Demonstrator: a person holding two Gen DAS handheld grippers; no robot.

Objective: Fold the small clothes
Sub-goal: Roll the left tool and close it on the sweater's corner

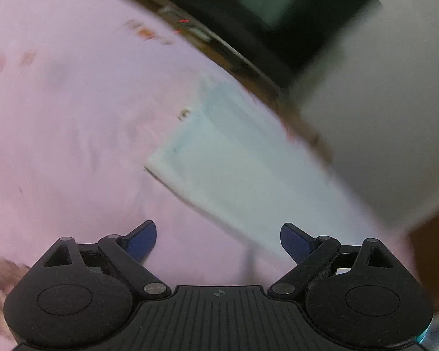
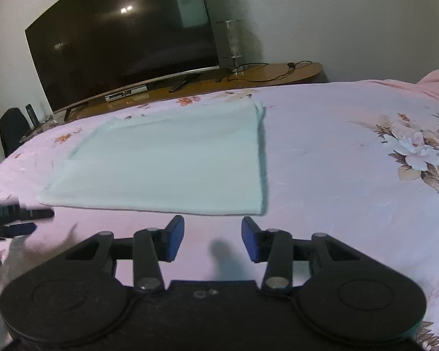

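Note:
A pale mint folded cloth (image 2: 172,163) lies flat on the pink floral bedsheet (image 2: 336,158). My right gripper (image 2: 213,238) is open and empty, just short of the cloth's near edge. My left gripper (image 1: 218,241) is open and empty, above the sheet beside the cloth (image 1: 234,169); that view is blurred by motion. The left gripper also shows in the right wrist view (image 2: 23,219), at the far left near the cloth's left corner.
A large dark TV (image 2: 123,38) stands on a wooden stand (image 2: 278,73) beyond the bed, with cables and a set-top box. A black chair (image 2: 13,131) is at the far left. White wall (image 1: 380,102) fills the right of the left wrist view.

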